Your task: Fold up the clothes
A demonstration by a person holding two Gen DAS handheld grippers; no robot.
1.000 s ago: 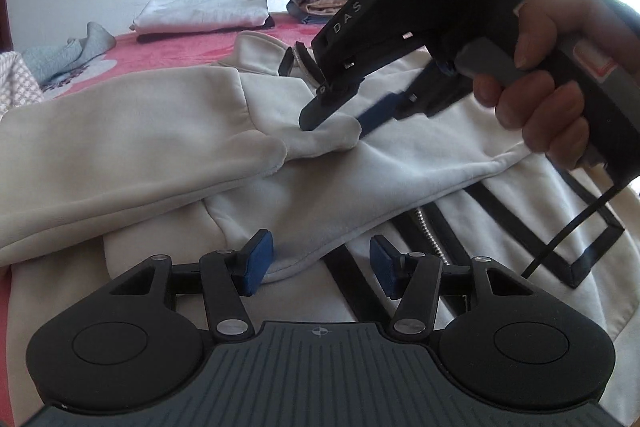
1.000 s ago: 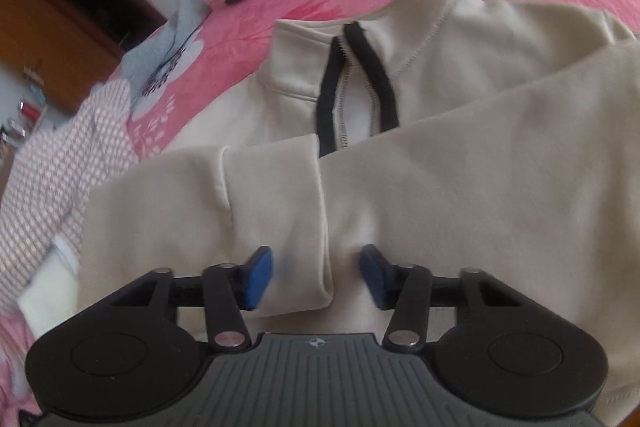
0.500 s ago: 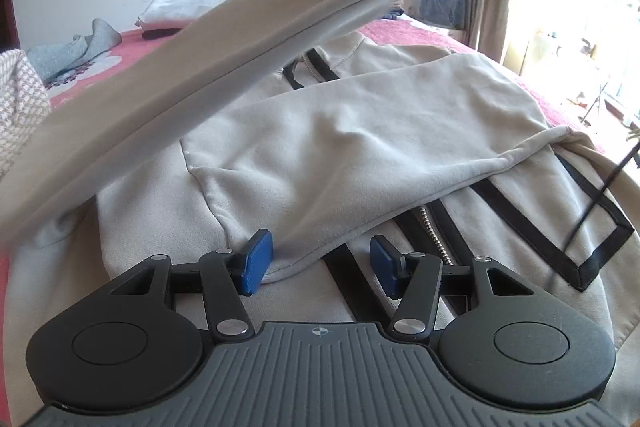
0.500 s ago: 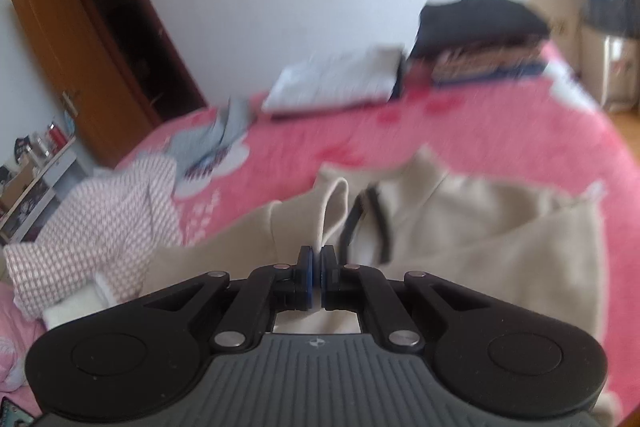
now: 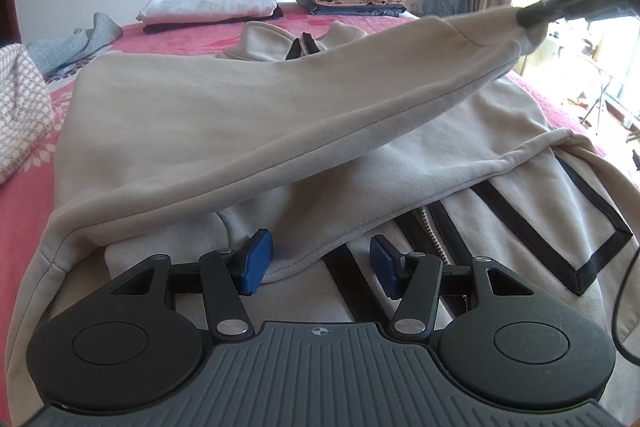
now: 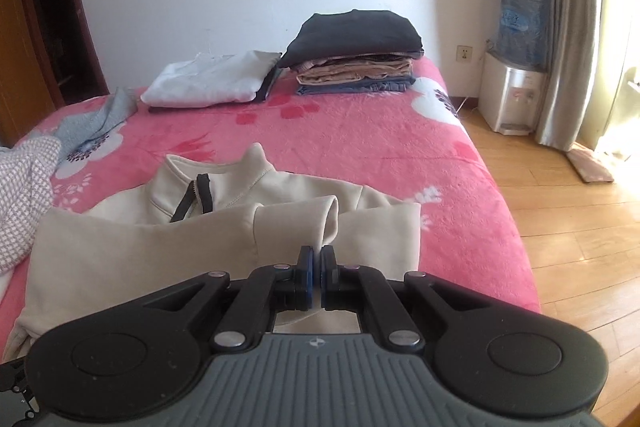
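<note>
Across the jacket (image 5: 168, 115), its sleeve (image 5: 320, 115) stretches diagonally toward the right tool (image 6: 317, 273).

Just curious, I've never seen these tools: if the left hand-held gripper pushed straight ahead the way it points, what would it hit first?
Probably the beige jacket: the left hand-held gripper, open, points down at the folded sleeve's hem lying between its fingers. Depth is hard to judge.
</note>
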